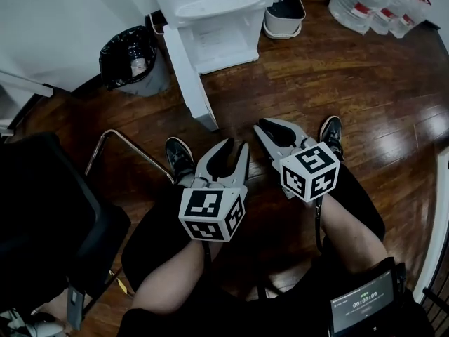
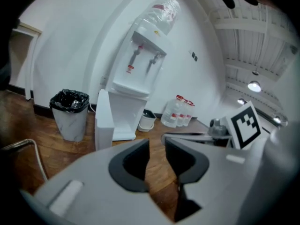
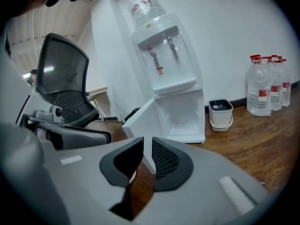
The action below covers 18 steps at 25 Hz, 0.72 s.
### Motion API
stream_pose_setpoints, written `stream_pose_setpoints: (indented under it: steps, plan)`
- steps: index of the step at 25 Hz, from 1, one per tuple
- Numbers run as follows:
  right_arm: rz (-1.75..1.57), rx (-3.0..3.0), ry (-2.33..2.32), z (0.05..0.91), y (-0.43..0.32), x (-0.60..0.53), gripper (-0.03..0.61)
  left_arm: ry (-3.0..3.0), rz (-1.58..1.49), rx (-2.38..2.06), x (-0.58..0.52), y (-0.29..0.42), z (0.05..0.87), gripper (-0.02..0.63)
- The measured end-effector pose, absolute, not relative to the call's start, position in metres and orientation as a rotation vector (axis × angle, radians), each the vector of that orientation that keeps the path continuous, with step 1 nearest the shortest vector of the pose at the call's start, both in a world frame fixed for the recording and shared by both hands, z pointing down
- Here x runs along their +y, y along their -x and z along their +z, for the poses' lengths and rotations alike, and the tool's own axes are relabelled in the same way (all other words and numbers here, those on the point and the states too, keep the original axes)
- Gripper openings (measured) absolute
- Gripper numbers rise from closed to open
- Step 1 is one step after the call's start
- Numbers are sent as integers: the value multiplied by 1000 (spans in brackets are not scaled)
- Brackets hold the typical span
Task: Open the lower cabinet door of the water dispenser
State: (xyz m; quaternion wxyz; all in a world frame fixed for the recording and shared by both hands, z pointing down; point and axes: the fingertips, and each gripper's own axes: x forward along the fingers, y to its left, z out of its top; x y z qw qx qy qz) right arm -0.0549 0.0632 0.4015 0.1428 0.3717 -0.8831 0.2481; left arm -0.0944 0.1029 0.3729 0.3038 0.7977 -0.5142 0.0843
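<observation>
The lower cabinet door (image 1: 188,76), a plain white panel, stood swung wide open from the water dispenser (image 1: 210,9), its free edge pointing toward the person. It lay ahead of both grippers, apart from them. The left gripper (image 1: 237,146) seemed nearer. Its jaws and those of the right gripper (image 1: 270,126) were slightly parted and empty.

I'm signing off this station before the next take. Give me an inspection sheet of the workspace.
Surface: dark glossy wooden floor.
Job's things: white water dispenser; its white lower cabinet door stands wide open.
Clutter: grey bin with black liner; small white pail; clear water bottles with red labels.
Grippers: left gripper jaws apart, empty; right gripper jaws narrowly apart, empty; both short of the door.
Cables: black cable under the right gripper.
Surroundings: black office chair at left; white wall behind the dispenser.
</observation>
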Motion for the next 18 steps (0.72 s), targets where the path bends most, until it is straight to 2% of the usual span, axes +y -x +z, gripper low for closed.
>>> stream_pose_setpoints:
  steps: [16, 18]
  plan:
    - [611, -2574, -957, 370, 32, 45, 57, -2104, 260, -1481, 68, 87, 367, 121]
    - [565, -2582, -926, 368, 35, 47, 57, -2071, 267, -1513, 75, 94, 375, 149]
